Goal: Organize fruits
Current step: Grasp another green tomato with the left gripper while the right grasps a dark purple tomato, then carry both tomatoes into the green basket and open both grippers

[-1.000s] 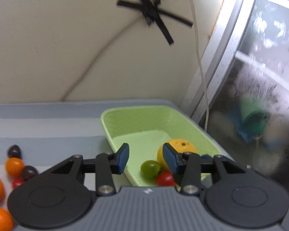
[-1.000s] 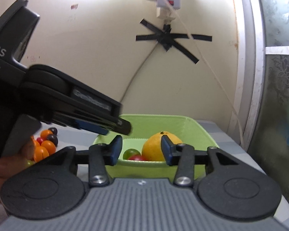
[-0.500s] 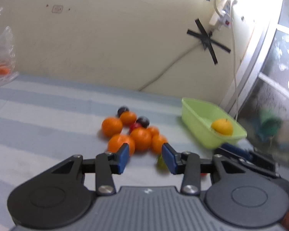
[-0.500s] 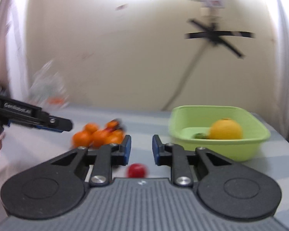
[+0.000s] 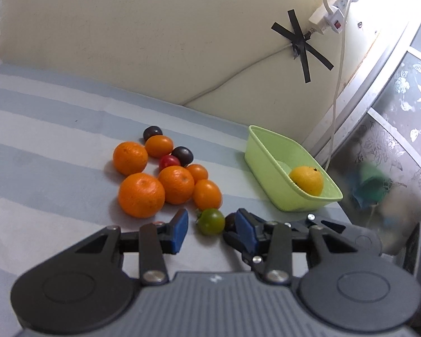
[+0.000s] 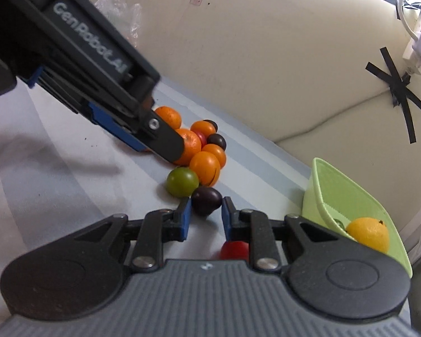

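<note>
The pale green plastic basket [image 5: 269, 157] near the wall holds only a yellow-orange citrus [image 5: 306, 180] and a small green fruit [image 6: 338, 222], so most of the sorting looks undone. The right gripper [image 6: 204, 210] is clenched on a dark purple plum-like fruit [image 6: 206, 200]. The left gripper [image 5: 210, 226] is unclenched around a green tomato [image 5: 211, 221], with the orange mandarin pile [image 5: 165, 179] crowding just beyond on the striped cloth [image 5: 42, 168].

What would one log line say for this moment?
left gripper: open by green tomato | right gripper: shut on plum | tray: holds orange
</note>
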Demonstrator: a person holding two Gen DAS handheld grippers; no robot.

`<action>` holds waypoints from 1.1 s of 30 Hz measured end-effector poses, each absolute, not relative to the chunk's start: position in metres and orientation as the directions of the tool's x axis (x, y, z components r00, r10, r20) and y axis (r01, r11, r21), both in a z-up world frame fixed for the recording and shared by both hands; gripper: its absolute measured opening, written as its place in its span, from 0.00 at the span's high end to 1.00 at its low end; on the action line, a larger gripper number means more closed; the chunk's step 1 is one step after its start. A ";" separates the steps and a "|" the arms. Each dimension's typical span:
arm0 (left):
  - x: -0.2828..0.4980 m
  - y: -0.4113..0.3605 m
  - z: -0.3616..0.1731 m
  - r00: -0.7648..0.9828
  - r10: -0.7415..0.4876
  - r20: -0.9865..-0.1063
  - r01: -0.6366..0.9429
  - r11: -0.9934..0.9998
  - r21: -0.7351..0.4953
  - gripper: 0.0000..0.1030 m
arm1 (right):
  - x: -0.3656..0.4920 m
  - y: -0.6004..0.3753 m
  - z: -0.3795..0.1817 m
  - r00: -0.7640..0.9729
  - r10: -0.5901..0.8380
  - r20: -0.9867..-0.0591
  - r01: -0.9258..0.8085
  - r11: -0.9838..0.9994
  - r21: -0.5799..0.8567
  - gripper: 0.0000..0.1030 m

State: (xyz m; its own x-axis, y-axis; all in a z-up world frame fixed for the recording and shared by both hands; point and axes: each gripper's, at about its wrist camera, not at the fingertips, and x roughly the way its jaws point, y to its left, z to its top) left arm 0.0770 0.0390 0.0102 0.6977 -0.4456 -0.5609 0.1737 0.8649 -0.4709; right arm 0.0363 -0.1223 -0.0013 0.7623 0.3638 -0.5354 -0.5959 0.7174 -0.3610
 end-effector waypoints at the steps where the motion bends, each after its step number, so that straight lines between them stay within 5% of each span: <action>1: 0.078 0.037 0.011 0.698 -0.446 -0.560 0.177 0.865 -0.469 0.61 | 0.034 -0.125 0.000 0.763 0.372 -0.529 -0.596 0.721 -0.354 0.76; 10: 0.091 0.004 0.002 0.695 -0.384 -0.608 0.191 0.914 -0.359 0.58 | -0.021 -0.157 0.016 0.790 0.410 -0.455 -0.574 0.756 -0.314 0.76; 13: 0.092 -0.005 -0.005 0.702 -0.332 -0.630 0.176 0.938 -0.299 0.65 | -0.030 -0.169 0.014 0.769 0.427 -0.475 -0.587 0.767 -0.260 0.76; 14: 0.091 -0.007 -0.005 0.707 -0.318 -0.632 0.177 0.944 -0.278 0.74 | -0.029 -0.168 0.012 0.766 0.427 -0.481 -0.586 0.771 -0.249 0.76; 16: 0.087 -0.008 -0.005 0.709 -0.310 -0.633 0.178 0.948 -0.265 0.74 | -0.030 -0.172 0.009 0.764 0.419 -0.490 -0.575 0.786 -0.225 0.76; 33: 0.104 -0.055 0.066 0.675 -0.549 -0.493 0.412 0.835 -0.365 0.74 | 0.019 -0.239 0.044 0.927 0.213 -0.309 -0.263 0.956 -0.129 0.76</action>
